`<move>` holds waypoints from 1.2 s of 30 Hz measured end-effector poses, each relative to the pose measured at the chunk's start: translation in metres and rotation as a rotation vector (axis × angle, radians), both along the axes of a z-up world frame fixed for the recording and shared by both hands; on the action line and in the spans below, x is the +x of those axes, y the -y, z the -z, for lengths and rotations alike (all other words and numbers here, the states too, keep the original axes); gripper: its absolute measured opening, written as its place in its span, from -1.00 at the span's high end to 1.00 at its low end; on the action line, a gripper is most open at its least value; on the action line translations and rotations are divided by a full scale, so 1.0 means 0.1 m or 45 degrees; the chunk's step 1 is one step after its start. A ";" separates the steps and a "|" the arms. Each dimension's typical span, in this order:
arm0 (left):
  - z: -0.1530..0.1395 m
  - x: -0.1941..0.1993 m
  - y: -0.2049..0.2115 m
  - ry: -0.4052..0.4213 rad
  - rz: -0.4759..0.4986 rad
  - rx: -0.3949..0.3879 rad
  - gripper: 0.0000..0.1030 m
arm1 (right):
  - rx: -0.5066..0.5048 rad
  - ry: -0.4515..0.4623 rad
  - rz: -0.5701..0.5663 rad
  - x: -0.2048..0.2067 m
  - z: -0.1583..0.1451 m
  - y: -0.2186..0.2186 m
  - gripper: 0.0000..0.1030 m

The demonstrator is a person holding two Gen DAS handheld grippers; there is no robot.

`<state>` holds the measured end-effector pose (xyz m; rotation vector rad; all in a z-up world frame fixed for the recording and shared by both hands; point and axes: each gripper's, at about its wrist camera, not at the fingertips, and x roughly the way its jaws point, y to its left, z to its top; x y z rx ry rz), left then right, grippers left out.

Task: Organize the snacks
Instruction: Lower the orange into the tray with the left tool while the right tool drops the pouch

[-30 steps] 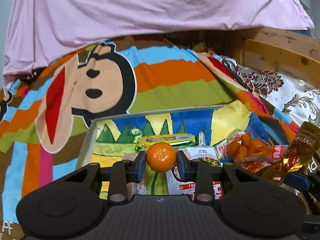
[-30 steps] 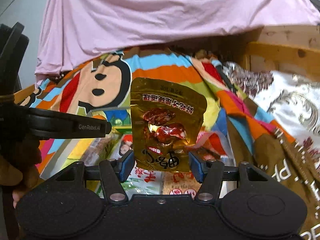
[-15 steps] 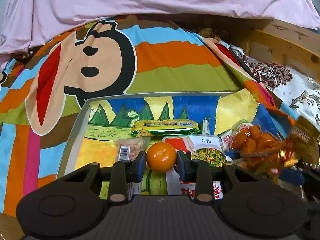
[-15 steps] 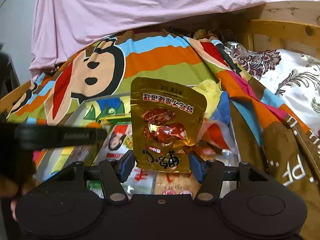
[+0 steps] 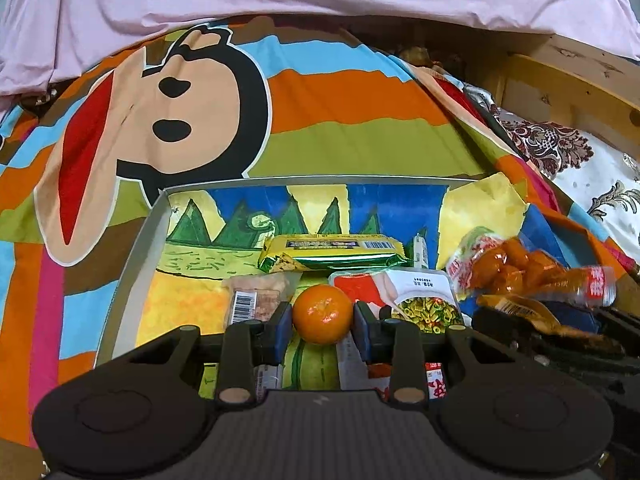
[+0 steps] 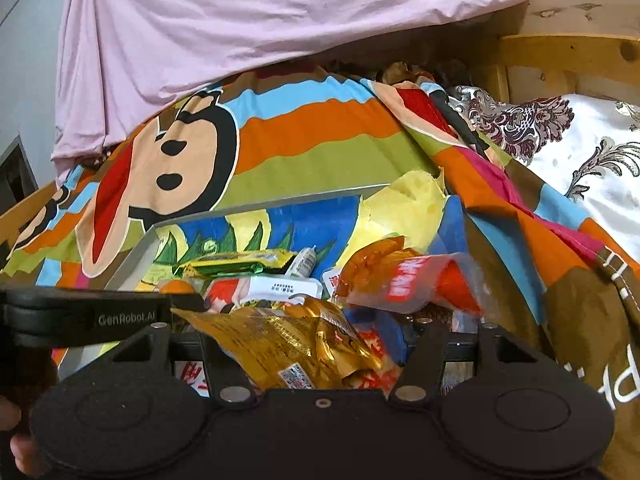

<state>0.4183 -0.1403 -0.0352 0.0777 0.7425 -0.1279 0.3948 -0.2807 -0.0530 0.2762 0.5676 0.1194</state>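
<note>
Orange and round, the tangerine [image 5: 322, 313] sits clamped between the blue pads of the left hand-held gripper [image 5: 322, 320], held above the open tray [image 5: 132, 264] that lies on the striped cartoon bedspread [image 5: 340, 104]. Inside the tray lie a green wafer pack [image 5: 332, 258], a white noodle pack [image 5: 416, 292] and a small barcoded packet [image 5: 252, 300], with a clear bag of orange snacks [image 5: 516, 272] at the right edge. The right hand-held gripper [image 6: 320, 354] has its jaws partly apart with the gold foil pouch [image 6: 288, 340] crumpled between them (whether the pads truly press it I cannot tell). The step in hand seems to be bringing both items to the tray. Next, each needs a bare patch of tray floor, a lowering, then release; the fruit may roll once freed.
</note>
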 end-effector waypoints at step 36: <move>-0.38 -0.17 -0.35 0.138 -0.156 -0.134 -0.58 | 0.049 0.140 0.015 -0.17 -0.34 0.05 -0.95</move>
